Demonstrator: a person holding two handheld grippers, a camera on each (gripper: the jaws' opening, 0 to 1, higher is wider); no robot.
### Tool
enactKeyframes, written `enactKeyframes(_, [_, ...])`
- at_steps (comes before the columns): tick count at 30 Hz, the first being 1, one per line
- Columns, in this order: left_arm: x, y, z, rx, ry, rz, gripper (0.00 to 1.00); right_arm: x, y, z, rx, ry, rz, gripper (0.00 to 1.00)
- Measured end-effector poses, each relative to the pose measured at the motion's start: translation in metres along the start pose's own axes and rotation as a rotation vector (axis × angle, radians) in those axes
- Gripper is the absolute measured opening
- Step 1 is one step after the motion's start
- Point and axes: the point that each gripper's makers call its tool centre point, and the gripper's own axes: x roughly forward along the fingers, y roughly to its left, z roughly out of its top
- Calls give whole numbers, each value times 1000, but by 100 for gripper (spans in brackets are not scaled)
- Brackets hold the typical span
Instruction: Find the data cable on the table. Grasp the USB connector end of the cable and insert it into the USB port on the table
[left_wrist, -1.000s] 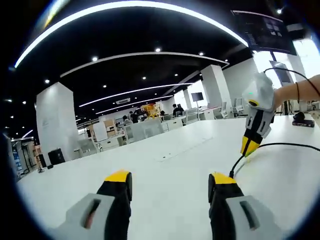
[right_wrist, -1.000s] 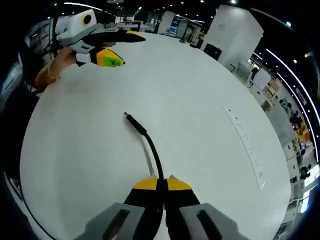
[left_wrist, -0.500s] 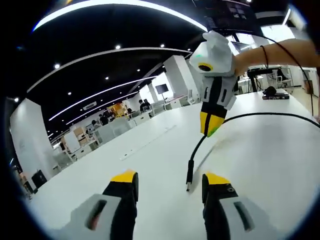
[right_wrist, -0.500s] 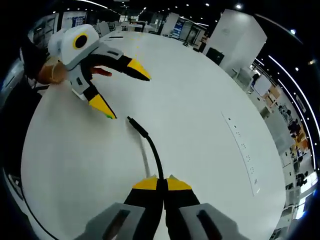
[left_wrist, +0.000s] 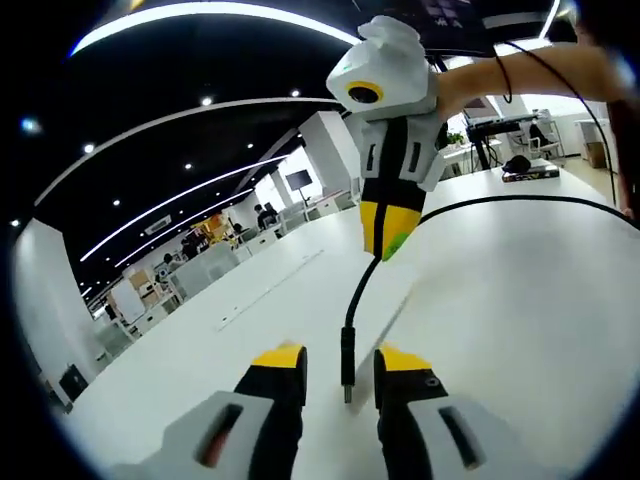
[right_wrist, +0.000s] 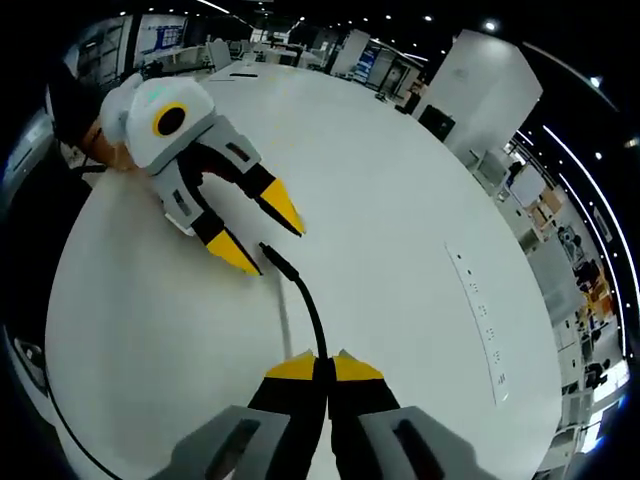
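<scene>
The right gripper (right_wrist: 322, 362) is pinching a black cable (right_wrist: 312, 318) above a white bench (right_wrist: 400, 230), its connector (right_wrist: 272, 258) reaching between the spread jaws of the left gripper (right_wrist: 277, 248).

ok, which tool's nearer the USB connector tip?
Left. The left tool has its open jaws on either side of the connector; the right tool is shut on the cable farther back.

Table (right_wrist: 400, 200): smooth white top, faint sheen. Data cable (right_wrist: 311, 310): matt black jacket. Left gripper (right_wrist: 268, 242): smooth pale plastic shell.
</scene>
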Motion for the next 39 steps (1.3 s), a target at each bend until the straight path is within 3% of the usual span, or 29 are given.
enactKeyframes(10, [0,0,0,6,-7,-15,9,-5,2,6,-11,-8,-1,4])
enactKeyframes(18, [1,-1,0,10,0,-18,8,-10,3,9,-11,-9,-3,4])
enactKeyframes(27, [-5,5,11,-29,-40,-11,7,-17,2,12,20,-41,-36,5])
enactKeyframes(31, [-8,9,16,-70,-67,-3,7,-22,-2,17,49,-81,-68,5])
enactKeyframes(39, [-14,11,29,-133,-125,-8,6,-27,1,28,175,-245,-102,11])
